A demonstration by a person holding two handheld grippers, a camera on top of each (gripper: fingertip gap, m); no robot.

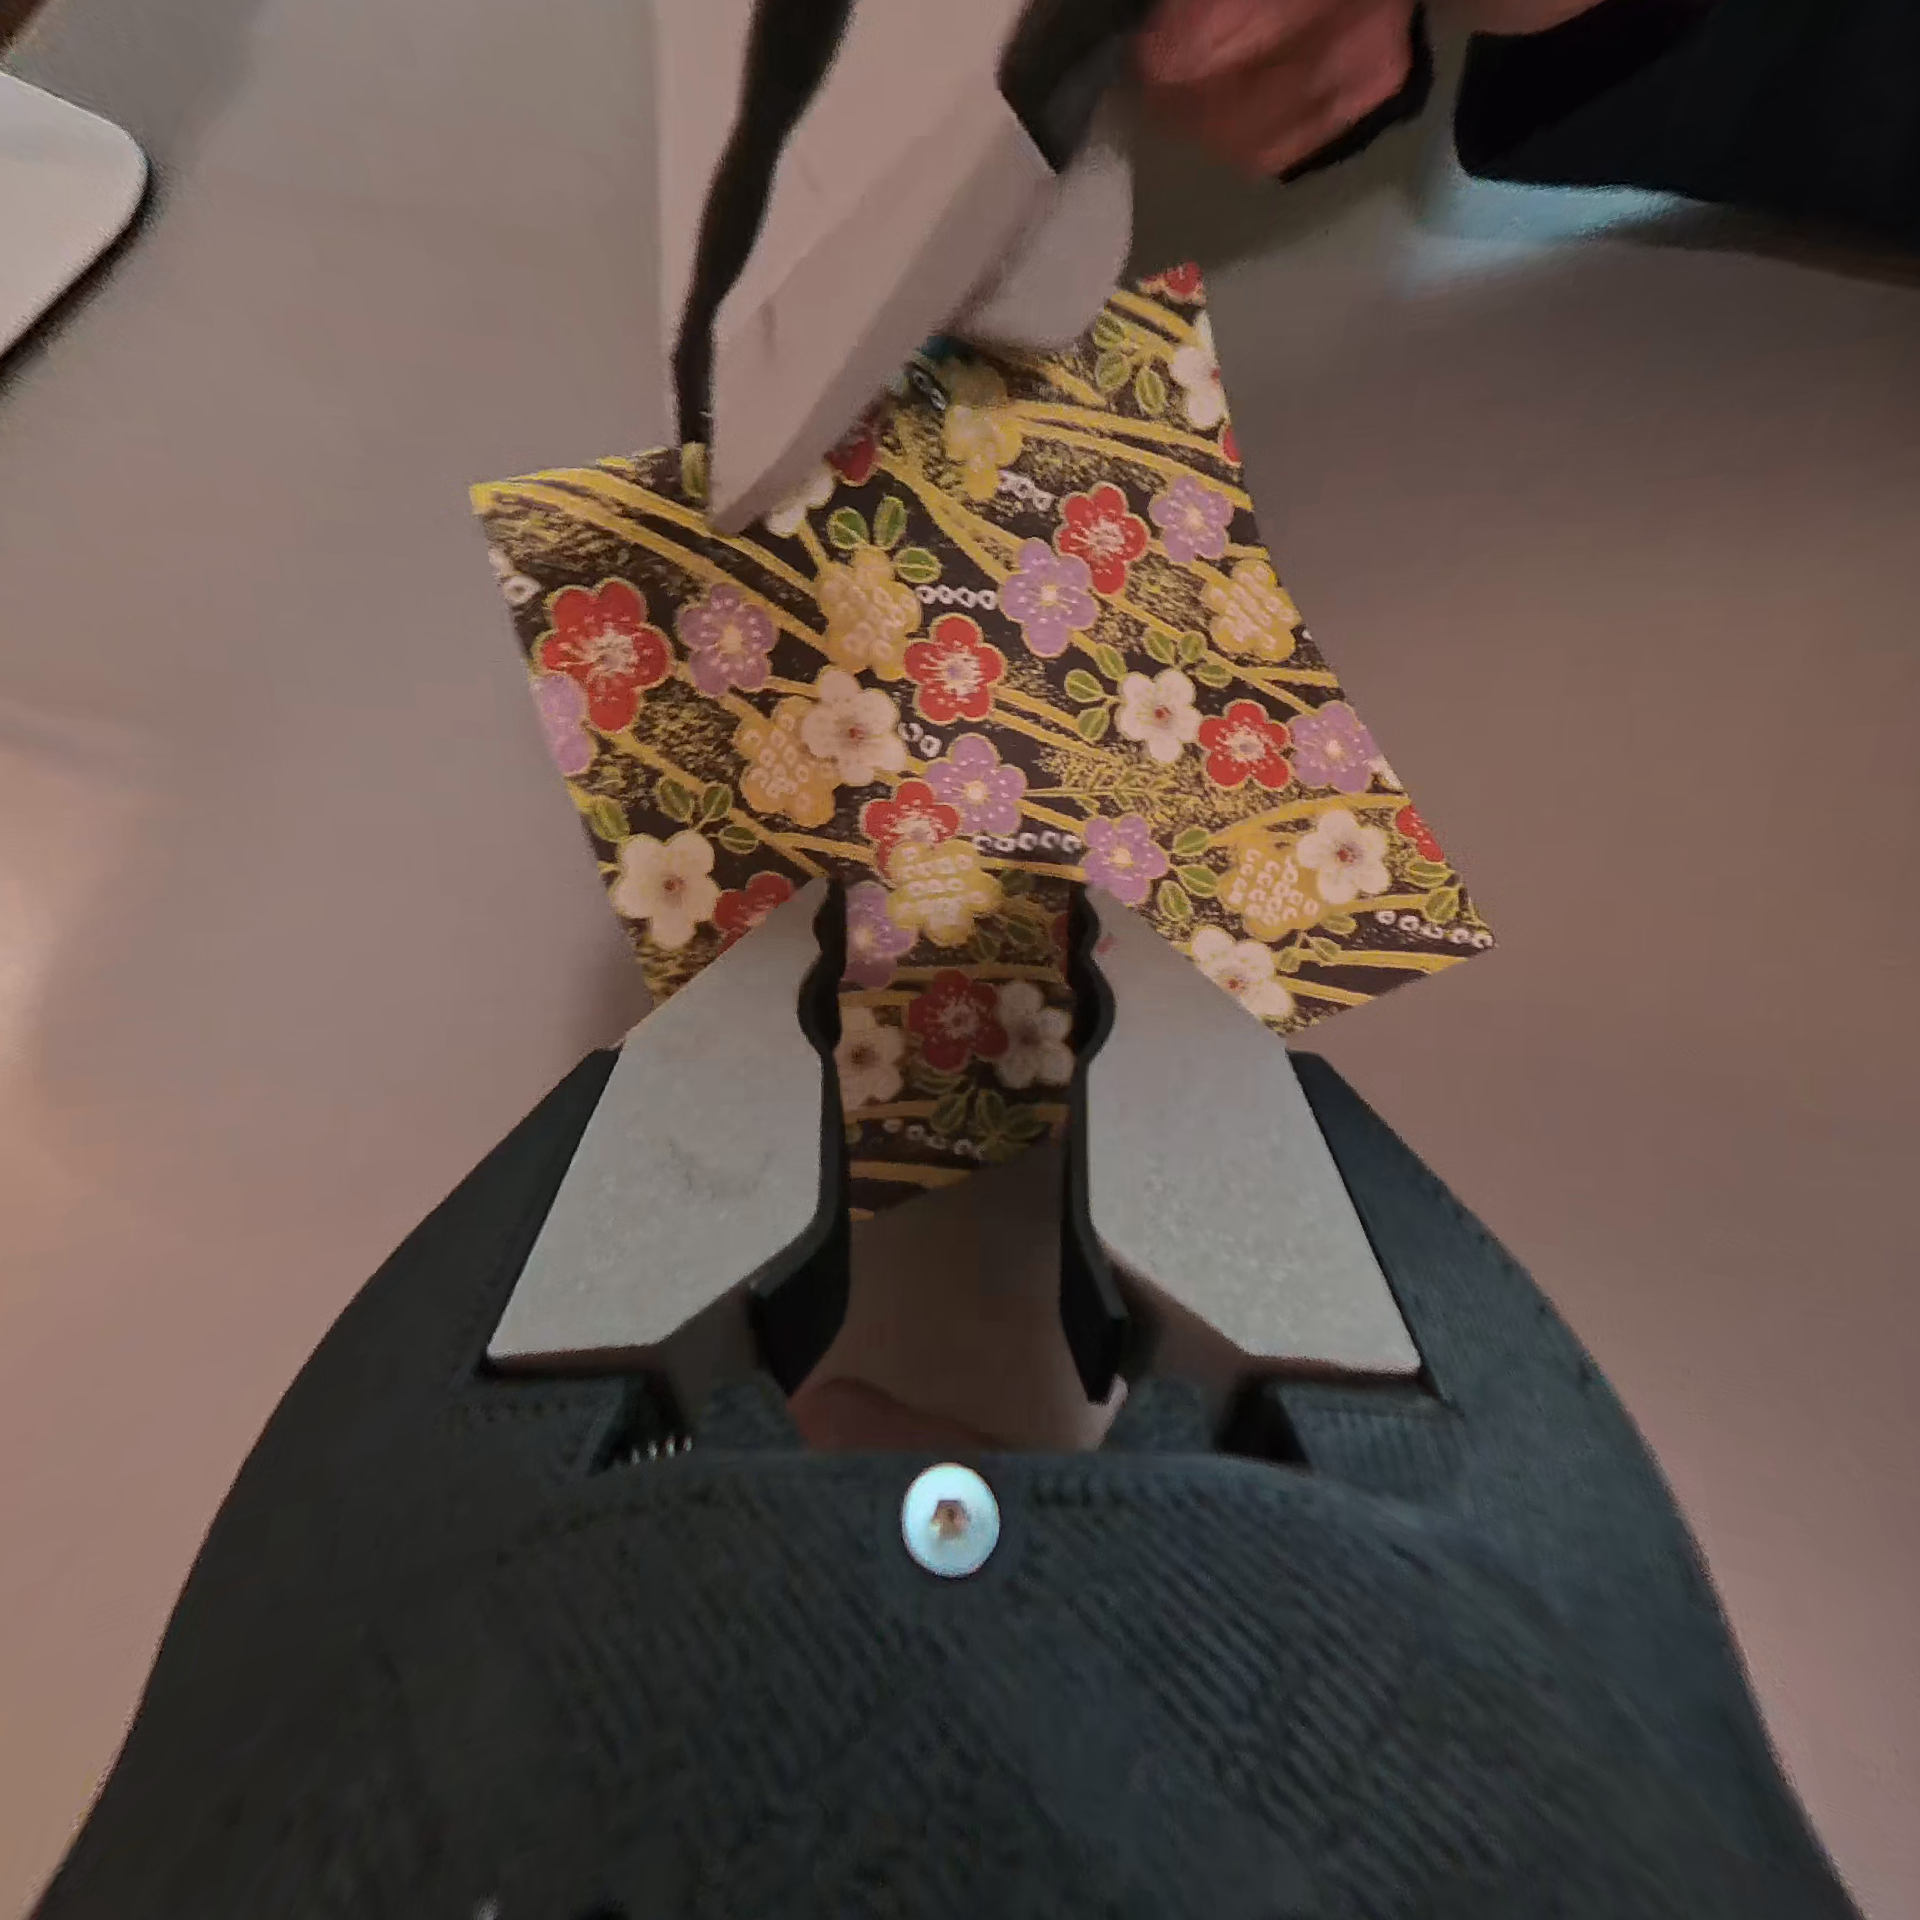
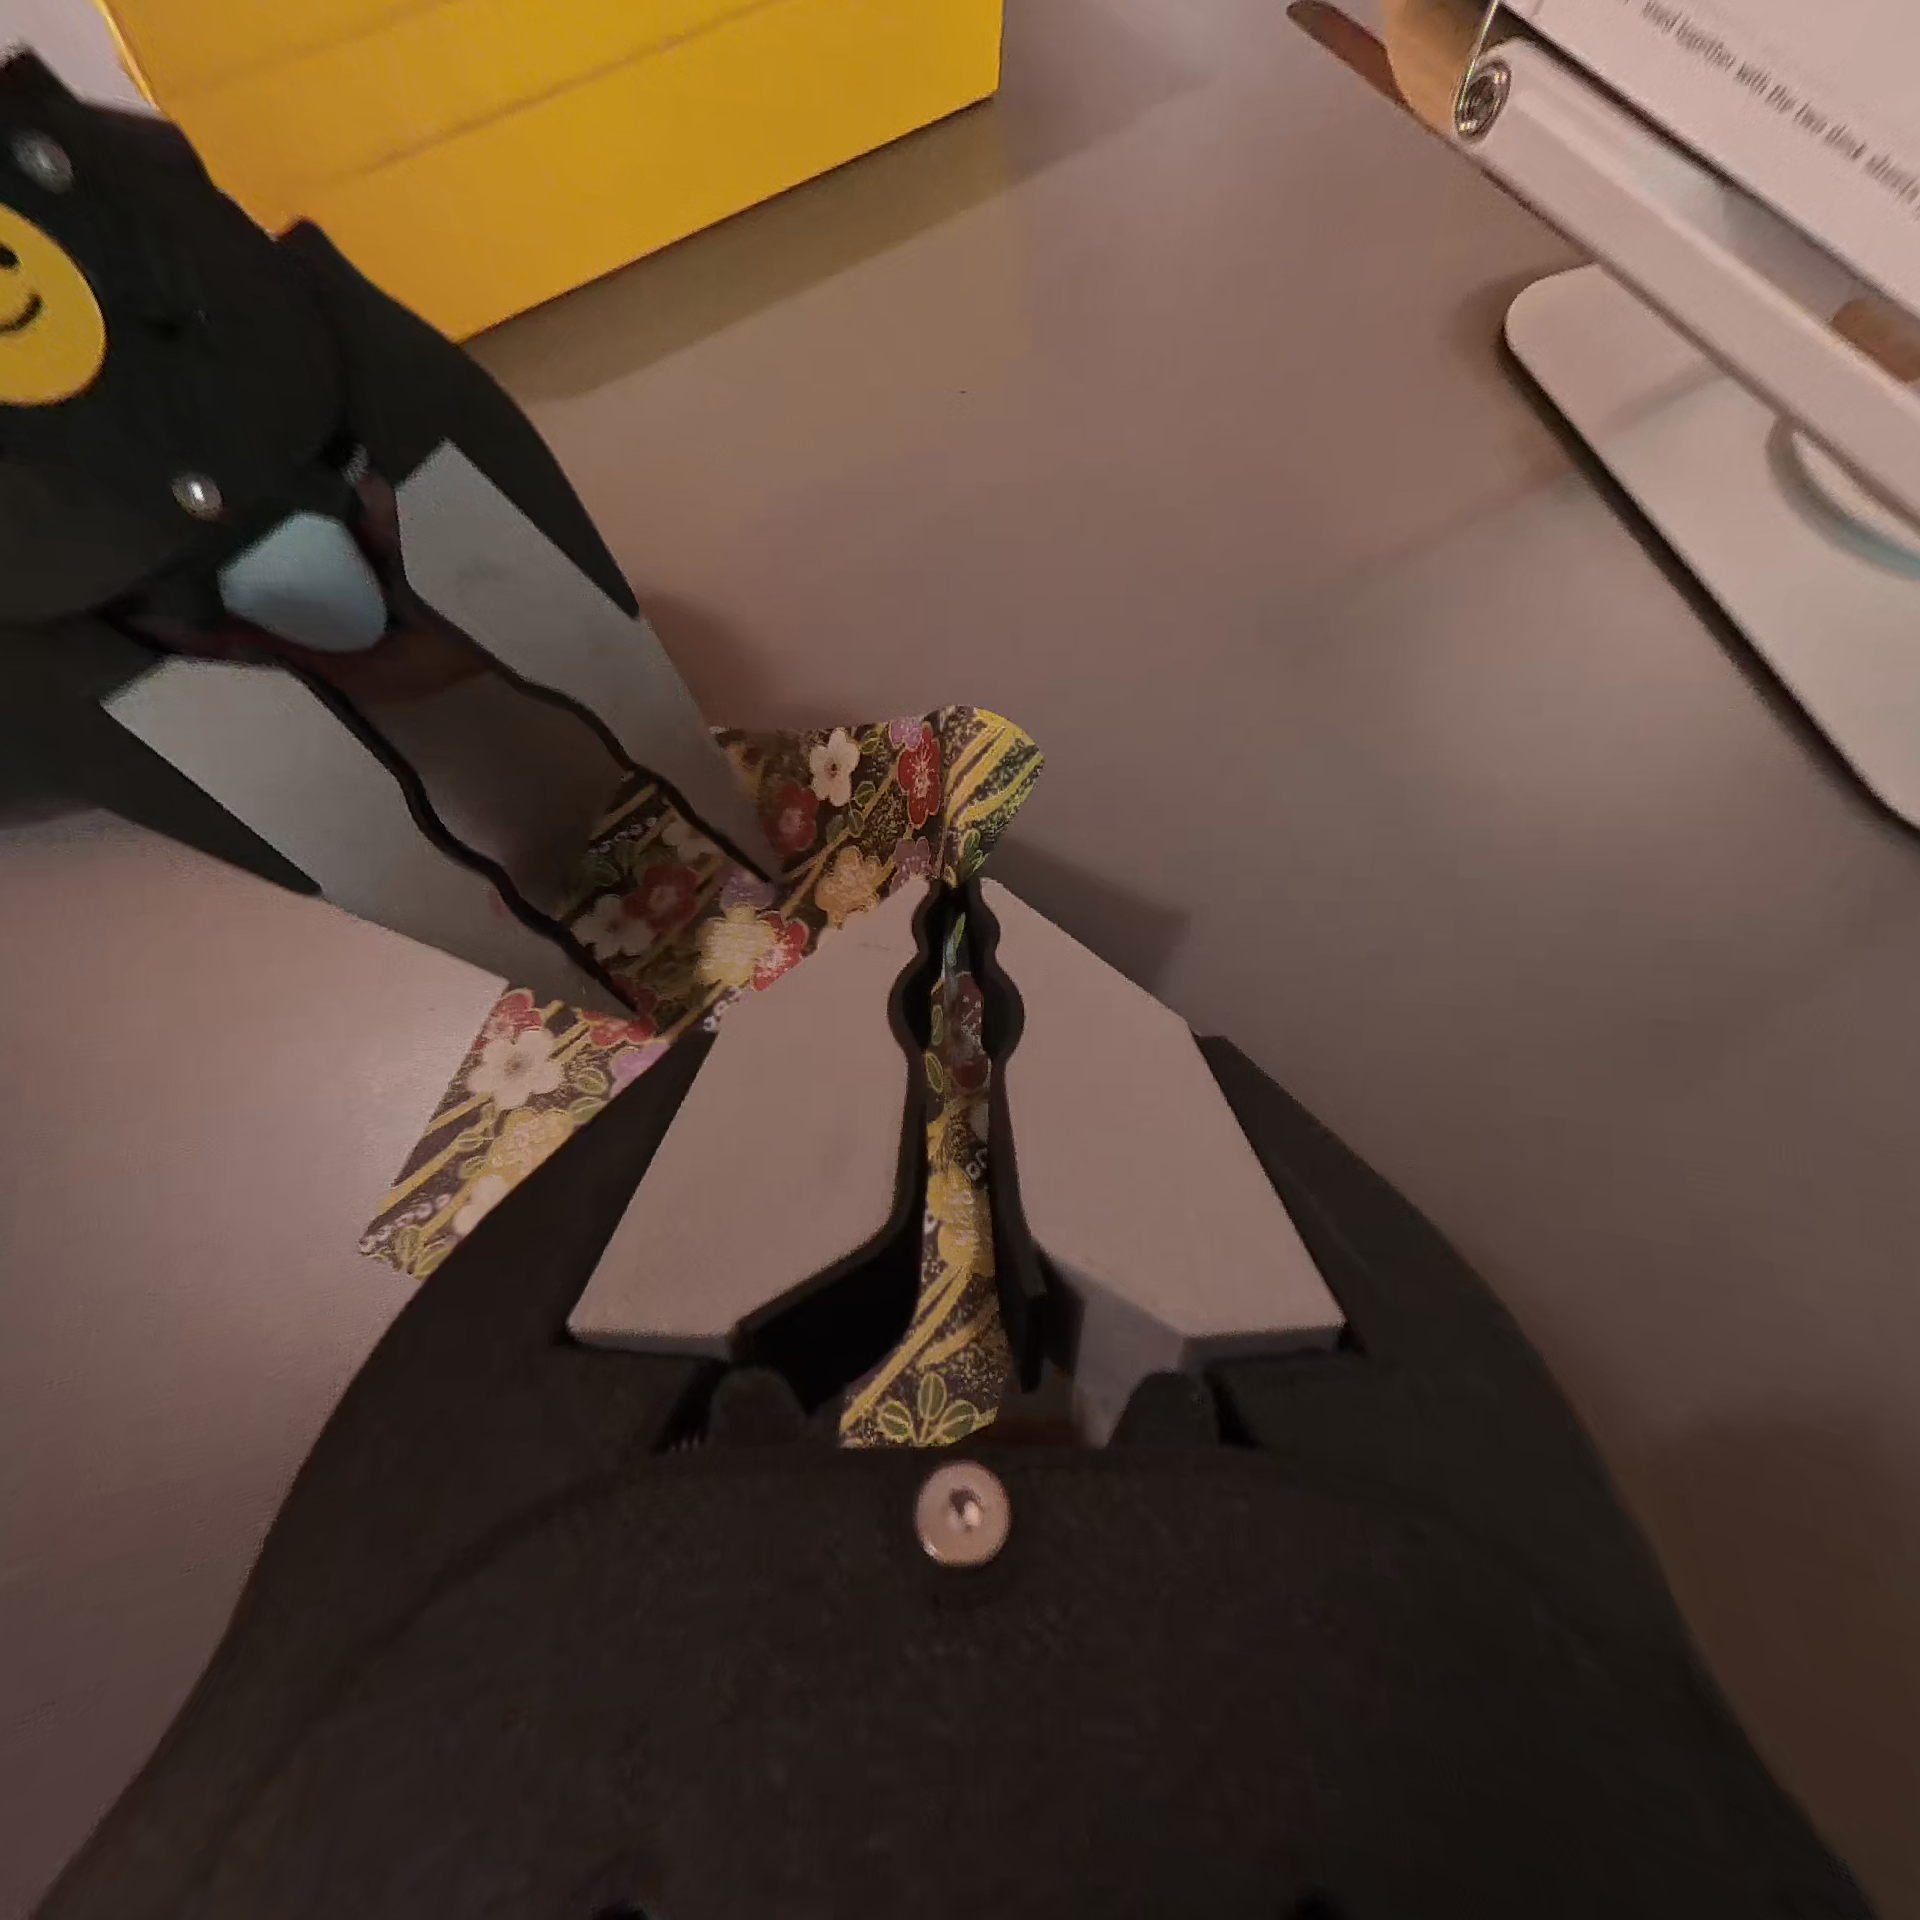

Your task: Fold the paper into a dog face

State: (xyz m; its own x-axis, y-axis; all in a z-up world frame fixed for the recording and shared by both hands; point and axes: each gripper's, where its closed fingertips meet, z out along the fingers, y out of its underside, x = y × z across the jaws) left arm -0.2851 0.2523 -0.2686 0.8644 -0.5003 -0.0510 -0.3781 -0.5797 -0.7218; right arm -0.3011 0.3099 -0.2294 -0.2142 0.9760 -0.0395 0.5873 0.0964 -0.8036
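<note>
Nearest us in the right wrist view, our right gripper [image 2: 961, 904] is clamped on a corner of the floral origami paper [image 2: 831, 821]; a strip of the sheet runs down the narrow gap between its grey fingers [image 2: 790, 1122], and the pinched corner curls up past the tips at the middle of the frame. The rest of the sheet spreads toward the left of that frame over the grey table [image 2: 1247, 623].

In the left wrist view, our left gripper [image 1: 951, 914] stands with its jaws apart, astride the near corner of the paper [image 1: 935, 675] without pinching it. The sheet fills the centre of that frame, patterned side up, and the other gripper reaches it from the upper middle.

Farther off lie a yellow box [image 2: 582, 135] at the upper left of the right wrist view and a white stand [image 2: 1704, 499] at the upper right.

We judge the paper to be light, thin and easily creased, and probably slick on its printed face. It will slide on the table if pushed and buckle if held far from an edge. The best hold looks to be at a corner, pinched shallowly, with the other tool pressing the sheet flat near the intended crease.
</note>
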